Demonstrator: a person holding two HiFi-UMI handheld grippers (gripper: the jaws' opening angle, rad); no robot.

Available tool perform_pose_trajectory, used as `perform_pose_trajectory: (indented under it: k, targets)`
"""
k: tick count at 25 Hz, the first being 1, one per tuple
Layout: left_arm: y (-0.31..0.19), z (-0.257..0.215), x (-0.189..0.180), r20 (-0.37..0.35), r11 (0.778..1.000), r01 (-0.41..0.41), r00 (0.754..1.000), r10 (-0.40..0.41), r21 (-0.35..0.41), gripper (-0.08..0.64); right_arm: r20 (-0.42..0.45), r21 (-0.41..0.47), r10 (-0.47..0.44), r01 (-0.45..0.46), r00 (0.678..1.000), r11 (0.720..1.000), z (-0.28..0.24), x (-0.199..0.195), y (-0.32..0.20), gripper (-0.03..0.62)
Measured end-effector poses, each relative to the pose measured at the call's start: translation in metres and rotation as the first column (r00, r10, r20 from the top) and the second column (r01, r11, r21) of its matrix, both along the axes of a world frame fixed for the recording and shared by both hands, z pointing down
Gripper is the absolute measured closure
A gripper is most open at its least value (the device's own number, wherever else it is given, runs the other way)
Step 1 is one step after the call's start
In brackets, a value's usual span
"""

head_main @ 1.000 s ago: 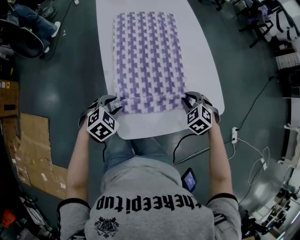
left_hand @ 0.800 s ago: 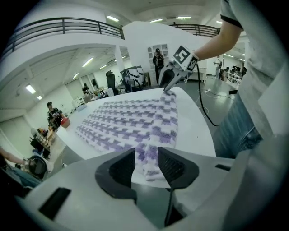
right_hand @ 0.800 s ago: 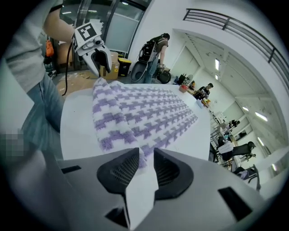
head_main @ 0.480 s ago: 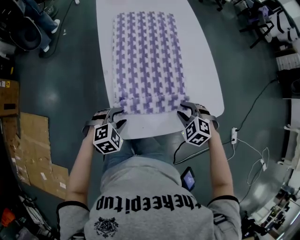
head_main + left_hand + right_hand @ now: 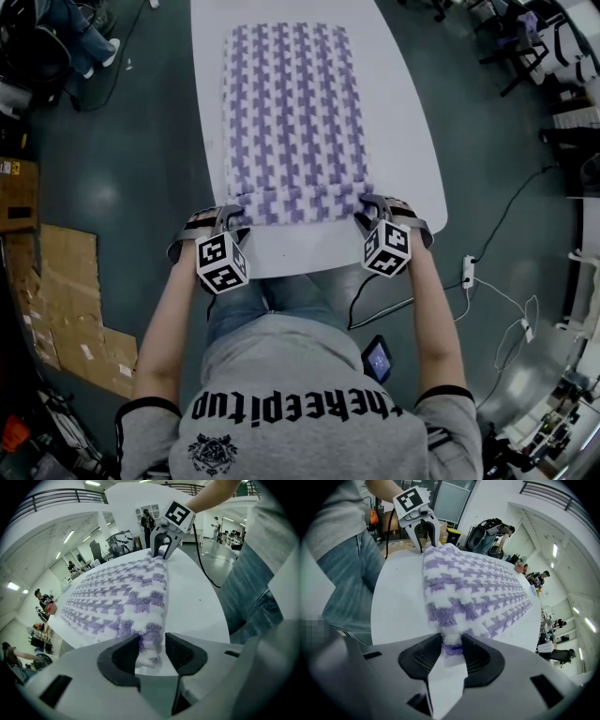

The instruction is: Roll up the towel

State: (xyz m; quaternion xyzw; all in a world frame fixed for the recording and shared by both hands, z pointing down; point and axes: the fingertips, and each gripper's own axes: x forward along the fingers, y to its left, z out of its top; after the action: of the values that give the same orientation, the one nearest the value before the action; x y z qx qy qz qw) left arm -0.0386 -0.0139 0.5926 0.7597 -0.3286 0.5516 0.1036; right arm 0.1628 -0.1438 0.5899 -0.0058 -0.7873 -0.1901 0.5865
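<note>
A purple-and-white patterned towel (image 5: 291,103) lies lengthwise on the white table (image 5: 398,112). Its near edge is turned over into a low roll (image 5: 300,202). My left gripper (image 5: 232,217) (image 5: 151,651) is at the roll's left end. Its jaws have just been opening; the roll's end sits between them, with a thin gap at one pad. My right gripper (image 5: 367,208) (image 5: 451,651) is at the right end. Its jaws have also been opening, and the towel (image 5: 473,583) still looks pinched between its pads. Each gripper view shows the other gripper at the far end of the roll.
The table's near edge runs just under both grippers, with the person's legs below it. On the floor, flattened cardboard (image 5: 56,300) lies to the left, and a cable and power strip (image 5: 469,270) to the right. Office chairs (image 5: 37,56) stand at the back left.
Both grippers have shifted slightly inward and down and rolled about their axes. The towel's bunched near edge now lies as a neater turned-over roll.
</note>
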Motion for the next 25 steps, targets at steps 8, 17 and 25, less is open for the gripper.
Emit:
perform_pose_trajectory:
  k: [8,17,25]
  targets:
    - [-0.013,0.007,-0.018,0.058,0.998,0.062,0.996,-0.064,0.026,0.496,0.013,-0.068,0.042,-0.041,0.999,0.997,0.006,-0.009,0.005,0.538]
    - [0.013,0.002,0.001,0.016,0.993,0.084,0.996,-0.083,-0.089,0.525,0.016,-0.085,0.048,-0.046,0.999,0.995,-0.004,0.004,0.017,0.555]
    - [0.027,0.000,-0.003,-0.033,0.984,0.023,0.999,-0.030,-0.177,0.525,0.004,-0.164,0.045,-0.044,0.999,0.985,-0.008,0.002,0.032,0.555]
